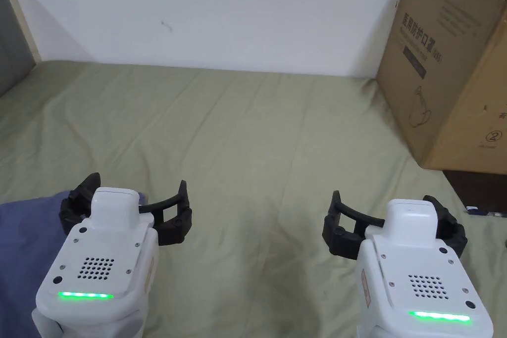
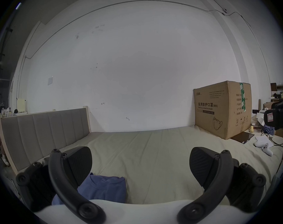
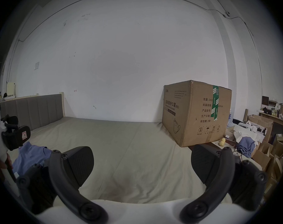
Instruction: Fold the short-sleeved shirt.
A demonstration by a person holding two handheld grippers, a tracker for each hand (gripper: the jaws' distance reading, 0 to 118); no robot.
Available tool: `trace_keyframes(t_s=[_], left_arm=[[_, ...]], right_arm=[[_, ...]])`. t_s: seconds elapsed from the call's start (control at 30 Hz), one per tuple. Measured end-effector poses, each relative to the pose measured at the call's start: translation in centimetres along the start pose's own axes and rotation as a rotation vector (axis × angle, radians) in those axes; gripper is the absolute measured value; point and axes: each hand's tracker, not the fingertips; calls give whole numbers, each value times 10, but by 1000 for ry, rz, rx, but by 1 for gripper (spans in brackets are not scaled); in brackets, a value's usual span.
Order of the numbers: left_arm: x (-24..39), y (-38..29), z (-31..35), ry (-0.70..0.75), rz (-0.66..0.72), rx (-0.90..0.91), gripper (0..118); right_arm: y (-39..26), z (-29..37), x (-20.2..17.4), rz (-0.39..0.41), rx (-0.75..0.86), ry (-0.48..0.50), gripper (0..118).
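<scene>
Blue short-sleeved shirt of soft knit cloth is seen lying low at the person's left on the olive-green bed sheet, its round collar showing in the left gripper view; it looks bunched or partly doubled over rather than spread flat, though how far cannot be told. The left tool, white-bodied with black curved jaws, is held above the shirt's near edge with its jaws spread wide, nothing being gripped or touched. The right tool, of the same make, is held well apart to the right over bare sheet, its jaws likewise spread wide and empty.

Folding is judged to be not yet begun, or only at its start. For the step in hand to be done well, the shirt should be brought toward the open middle of the bed and laid flat before any fold is made; the left tool would be lowered onto a shoulder or hem edge and the right tool carried across to the matching edge, so that the cloth is lifted evenly and not dragged into creases. A single layer should be pinched, since loose knit is easily gathered double.

Farther off, a large brown cardboard box is seen standing on the bed's far right corner against the white wall
</scene>
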Motion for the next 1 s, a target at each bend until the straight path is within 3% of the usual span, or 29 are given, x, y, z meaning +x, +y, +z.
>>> trace_keyframes(t_s=[0.47, 0.6, 0.63, 0.67, 0.7, 0.73, 0.77, 0.83, 1.0], left_arm=[[0, 2, 1, 0, 0, -6, 118], [1, 4, 1, 11, 8, -11, 116], [1, 4, 1, 8, 15, -11, 113], [1, 5, 2, 4, 26, -3, 100], [2, 6, 4, -3, 39, 1, 54], [3, 7, 3, -5, 44, -8, 12], [5, 8, 3, 17, 39, -4, 0], [6, 8, 3, -38, 48, -3, 0], [6, 7, 3, -18, 9, -17, 0]], right_arm=[[3, 1, 0, -11, -1, 2, 117], [4, 1, 0, -5, -5, -4, 107], [4, 2, 0, 0, -5, -10, 100], [5, 3, -1, 6, -4, -15, 80], [5, 2, -1, 16, -8, -28, 33], [5, 1, -2, 26, -12, -38, 0], [6, 2, -2, 23, -13, -53, 0], [10, 2, 1, 9, -32, -10, 0], [12, -1, -3, 12, -30, 1, 0]])
